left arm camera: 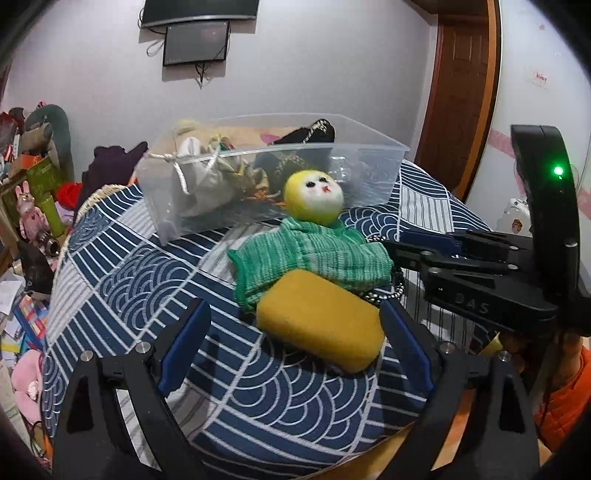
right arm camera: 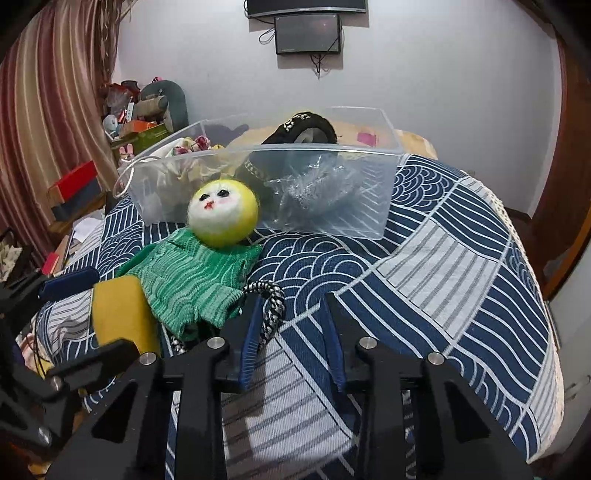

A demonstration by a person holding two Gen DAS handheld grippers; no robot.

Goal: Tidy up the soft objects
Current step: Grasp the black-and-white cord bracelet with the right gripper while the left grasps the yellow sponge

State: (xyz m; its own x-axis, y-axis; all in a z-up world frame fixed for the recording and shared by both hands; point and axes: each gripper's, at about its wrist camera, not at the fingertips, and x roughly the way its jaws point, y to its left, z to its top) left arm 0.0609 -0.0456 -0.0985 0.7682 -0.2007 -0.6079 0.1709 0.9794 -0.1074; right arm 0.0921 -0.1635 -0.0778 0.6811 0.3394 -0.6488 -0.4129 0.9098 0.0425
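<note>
A doll with a yellow head and a green knitted body lies on the patterned cloth, in front of a clear plastic bin. A yellow sponge lies against the doll's near side. My left gripper is open around the sponge, with its right finger at the sponge's edge. My right gripper is open and empty beside a black-and-white braided cord that lies under the doll. The right gripper also shows in the left wrist view. The bin holds a cloth pouch and a black knitted item.
The round table is covered by a blue and white patterned cloth. Toys and boxes are piled on the floor at the left. A wooden door stands at the back right. A wall screen hangs behind the bin.
</note>
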